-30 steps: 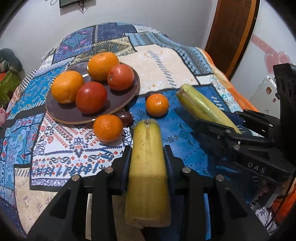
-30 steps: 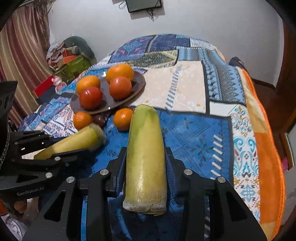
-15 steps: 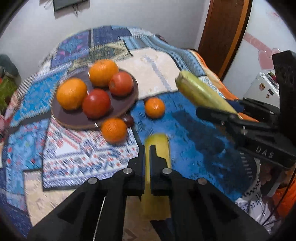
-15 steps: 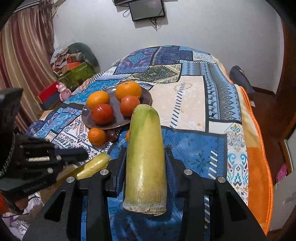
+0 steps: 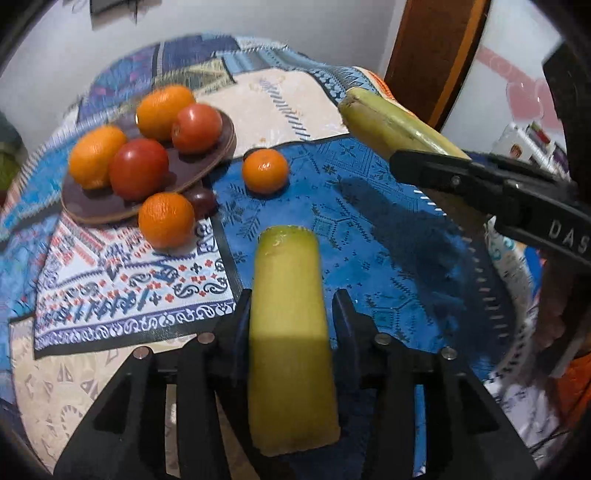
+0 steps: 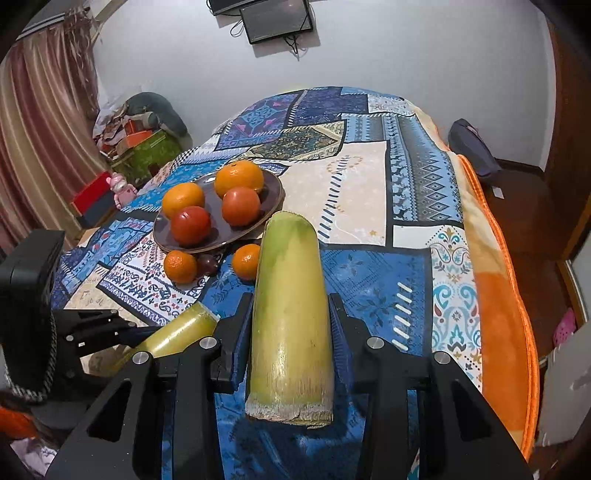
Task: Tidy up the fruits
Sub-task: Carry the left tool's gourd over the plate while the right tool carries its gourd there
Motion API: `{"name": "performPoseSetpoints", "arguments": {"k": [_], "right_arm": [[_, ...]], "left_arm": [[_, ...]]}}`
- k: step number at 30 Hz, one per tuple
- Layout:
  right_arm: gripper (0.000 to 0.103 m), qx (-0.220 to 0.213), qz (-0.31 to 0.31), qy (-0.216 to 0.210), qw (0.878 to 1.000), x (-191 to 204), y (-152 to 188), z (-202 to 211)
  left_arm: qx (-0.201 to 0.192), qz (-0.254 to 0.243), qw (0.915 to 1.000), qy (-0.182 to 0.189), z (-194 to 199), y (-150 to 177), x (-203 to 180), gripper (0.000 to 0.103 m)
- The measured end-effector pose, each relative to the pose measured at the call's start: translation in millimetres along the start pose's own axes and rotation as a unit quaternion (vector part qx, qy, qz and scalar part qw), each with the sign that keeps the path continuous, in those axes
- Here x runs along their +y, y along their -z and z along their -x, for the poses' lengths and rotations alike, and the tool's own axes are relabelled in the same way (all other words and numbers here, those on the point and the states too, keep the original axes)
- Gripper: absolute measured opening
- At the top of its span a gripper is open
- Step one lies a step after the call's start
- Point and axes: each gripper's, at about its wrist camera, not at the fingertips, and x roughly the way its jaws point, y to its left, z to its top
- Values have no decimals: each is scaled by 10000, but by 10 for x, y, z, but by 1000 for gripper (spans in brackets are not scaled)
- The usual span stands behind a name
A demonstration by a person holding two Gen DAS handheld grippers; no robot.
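- We see our left gripper (image 5: 291, 314) at the bottom centre of the left wrist view, with a yellow-green cut stalk piece (image 5: 290, 332) lying between its black fingers (image 5: 238, 325); the jaws are opening, the left finger sits against the piece and a thin gap shows at the right finger.
- The flat cut end of that piece points toward the middle of the frame, over the blue patterned blanket (image 5: 369, 206).
- In the right wrist view, our right gripper (image 6: 291, 328) fills the bottom centre, its jaws narrow and clamped on a larger pale green stalk piece with a fibrous cut base (image 6: 290, 325).
- That larger piece shows again at the upper right of the left wrist view, held above the blanket.
- A dark brown round plate (image 6: 236, 232) sits left of centre in the right wrist view, on the blanket.
- On the plate lie two oranges, one at the back (image 6: 239, 178) and one at the left (image 6: 183, 199), and two red tomatoes, one in front (image 6: 190, 225) and one at the right (image 6: 241, 205).
- Just in front of the plate rest a small mandarin (image 6: 180, 266), a dark plum-like fruit (image 6: 207, 264) touching it, and a second small mandarin (image 6: 246, 261) beside the larger stalk piece.
- Both mandarins lie off the plate, on the blanket.
- A dark screen (image 6: 275, 20) hangs on the white wall at the top of the frame.
- A striped curtain (image 6: 40, 122) hangs along the left edge.
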Motion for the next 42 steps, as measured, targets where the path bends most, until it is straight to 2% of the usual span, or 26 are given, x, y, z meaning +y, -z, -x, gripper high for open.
{"name": "performPoseSetpoints", "arguments": {"k": [8, 18, 27, 34, 42], "right_arm": [[36, 29, 39, -67, 10000, 58, 30, -1], [36, -117, 189, -149, 9996, 203, -147, -14], [36, -218, 381, -279, 9986, 370, -401, -188], [35, -220, 492, -382, 9978, 496, -576, -399], [36, -163, 632, -424, 9970, 622, -756, -650]], "left_arm": [[-65, 116, 9999, 37, 73, -46, 82, 37], [-567, 399, 9976, -73, 489, -210, 368, 37], [-761, 812, 9933, -309, 682, -406, 890, 37], [-816, 965, 9902, -595, 696, -540, 1241, 37], [-765, 1249, 9867, -698, 617, -683, 1710, 37]]}}
